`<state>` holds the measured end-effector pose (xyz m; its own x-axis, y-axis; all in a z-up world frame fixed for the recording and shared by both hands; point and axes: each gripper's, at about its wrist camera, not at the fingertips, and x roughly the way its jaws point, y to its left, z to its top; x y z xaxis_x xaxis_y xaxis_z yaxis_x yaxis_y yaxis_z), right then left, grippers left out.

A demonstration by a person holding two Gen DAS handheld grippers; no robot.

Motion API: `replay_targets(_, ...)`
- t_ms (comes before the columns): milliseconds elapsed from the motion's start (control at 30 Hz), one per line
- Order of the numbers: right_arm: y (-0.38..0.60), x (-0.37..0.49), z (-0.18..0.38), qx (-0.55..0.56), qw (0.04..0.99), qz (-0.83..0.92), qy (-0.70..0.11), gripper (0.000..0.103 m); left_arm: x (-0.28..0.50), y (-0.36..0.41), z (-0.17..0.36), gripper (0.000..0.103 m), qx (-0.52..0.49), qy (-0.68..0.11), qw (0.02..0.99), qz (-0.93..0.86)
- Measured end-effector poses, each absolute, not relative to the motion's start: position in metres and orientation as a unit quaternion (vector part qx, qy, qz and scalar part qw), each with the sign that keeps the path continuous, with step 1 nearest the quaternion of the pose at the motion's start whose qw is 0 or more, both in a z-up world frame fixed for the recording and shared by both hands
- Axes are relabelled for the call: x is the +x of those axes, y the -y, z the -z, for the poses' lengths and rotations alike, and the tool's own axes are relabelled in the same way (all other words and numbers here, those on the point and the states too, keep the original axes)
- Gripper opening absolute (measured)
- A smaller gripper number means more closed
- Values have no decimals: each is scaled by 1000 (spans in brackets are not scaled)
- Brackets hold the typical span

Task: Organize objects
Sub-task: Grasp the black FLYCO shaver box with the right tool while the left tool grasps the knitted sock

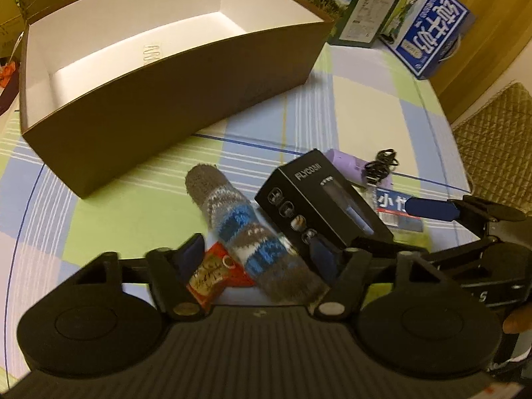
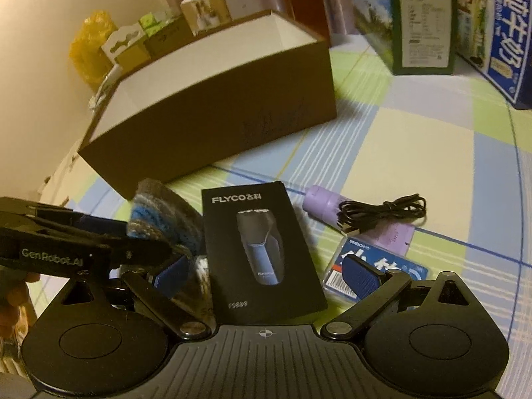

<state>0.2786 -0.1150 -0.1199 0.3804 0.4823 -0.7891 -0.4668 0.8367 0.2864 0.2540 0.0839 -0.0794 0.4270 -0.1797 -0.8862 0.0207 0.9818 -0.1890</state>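
My left gripper (image 1: 257, 254) has its 2 fingers spread around the striped sock (image 1: 244, 232), not pinching it; a red snack packet (image 1: 212, 274) lies under the sock. Just right, the black shaver box (image 2: 262, 249) sits between my right gripper's (image 2: 266, 274) spread fingers. The open brown box (image 1: 173, 76) stands behind them on the checked surface (image 1: 365, 99).
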Motion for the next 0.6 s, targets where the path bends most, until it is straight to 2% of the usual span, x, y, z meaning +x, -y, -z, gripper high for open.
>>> replay_targets(167, 105, 293, 132, -13, 818, -304, -488, 96, 266, -86, 92, 44, -83, -548, 832, 44)
replay_targets(500, 83, 303, 156, -45, 794, -337, -504, 95, 271, -87, 104, 21, -102, -562, 820, 33)
replay_targets(600, 81, 302, 158, -58, 794, -340, -501, 80, 270, -88, 103, 18, -104, -561, 821, 30)
